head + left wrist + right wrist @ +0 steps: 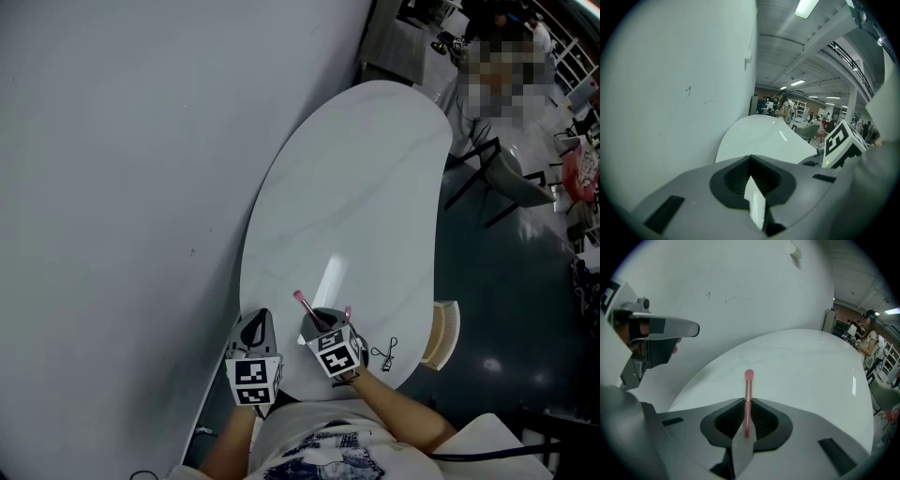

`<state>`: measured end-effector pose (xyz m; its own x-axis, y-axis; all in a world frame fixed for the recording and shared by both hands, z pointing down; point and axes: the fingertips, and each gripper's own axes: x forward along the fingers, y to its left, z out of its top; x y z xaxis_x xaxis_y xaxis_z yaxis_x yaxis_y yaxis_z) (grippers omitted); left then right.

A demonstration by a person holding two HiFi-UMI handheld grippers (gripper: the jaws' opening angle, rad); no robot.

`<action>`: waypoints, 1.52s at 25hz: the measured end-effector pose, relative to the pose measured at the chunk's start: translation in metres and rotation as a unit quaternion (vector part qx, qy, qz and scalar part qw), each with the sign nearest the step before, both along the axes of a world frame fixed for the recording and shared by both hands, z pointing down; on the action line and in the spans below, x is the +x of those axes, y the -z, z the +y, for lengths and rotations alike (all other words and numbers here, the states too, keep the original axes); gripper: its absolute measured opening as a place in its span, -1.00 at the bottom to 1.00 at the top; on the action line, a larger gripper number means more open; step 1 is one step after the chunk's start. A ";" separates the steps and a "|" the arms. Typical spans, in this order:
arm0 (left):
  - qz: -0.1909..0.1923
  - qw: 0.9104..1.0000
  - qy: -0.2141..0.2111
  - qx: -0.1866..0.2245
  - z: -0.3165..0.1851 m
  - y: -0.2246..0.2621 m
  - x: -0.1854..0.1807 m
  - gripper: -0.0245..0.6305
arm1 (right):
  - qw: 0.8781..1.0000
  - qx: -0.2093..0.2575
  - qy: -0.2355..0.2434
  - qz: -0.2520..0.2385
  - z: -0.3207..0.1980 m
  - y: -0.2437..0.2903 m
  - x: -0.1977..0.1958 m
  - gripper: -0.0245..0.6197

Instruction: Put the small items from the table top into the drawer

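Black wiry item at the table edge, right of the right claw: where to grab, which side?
Take the black wiry item across its middle, coming straight down from above: it lies flat on the table close to the rim, so a sideways push could slide it off. Finer shape is too small to tell. The right claw is shut on the pink stick.

Left gripper (259,323) on the left: jaws shut together, nothing between them, pointing forward and a little down. Right gripper (323,323) just beside it, tilted down more steeply, jaws clamped on a thin pink stick (748,385) that pokes past the tips. Left forearm (228,445) and right forearm (405,417) reach in from below.
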<state>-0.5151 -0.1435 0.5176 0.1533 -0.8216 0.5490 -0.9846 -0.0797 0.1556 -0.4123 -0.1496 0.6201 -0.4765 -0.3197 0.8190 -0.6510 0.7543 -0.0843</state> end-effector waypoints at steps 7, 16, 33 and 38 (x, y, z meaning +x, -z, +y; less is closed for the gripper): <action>-0.001 1.000 -0.014 0.011 0.005 0.011 0.018 -0.86 | 1.000 0.016 -0.013 -0.015 0.009 0.021 0.017 -0.74; -0.007 0.997 -0.076 0.026 0.004 0.019 0.078 -0.86 | 0.994 0.044 -0.090 -0.033 0.016 0.048 0.083 -0.74; -0.032 0.975 -0.217 0.041 0.029 0.042 0.304 -0.86 | 0.962 0.079 -0.256 -0.058 0.063 0.088 0.320 -0.74; -0.035 0.969 -0.242 0.046 0.043 0.041 0.389 -0.86 | 0.952 0.088 -0.287 -0.055 0.082 0.091 0.409 -0.74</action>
<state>-0.1261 -0.1007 0.4765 0.4972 -0.7097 0.4992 -0.8368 -0.5442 0.0598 -0.0031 -0.0674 0.5296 -0.2610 -0.6807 0.6845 -0.9551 0.2851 -0.0806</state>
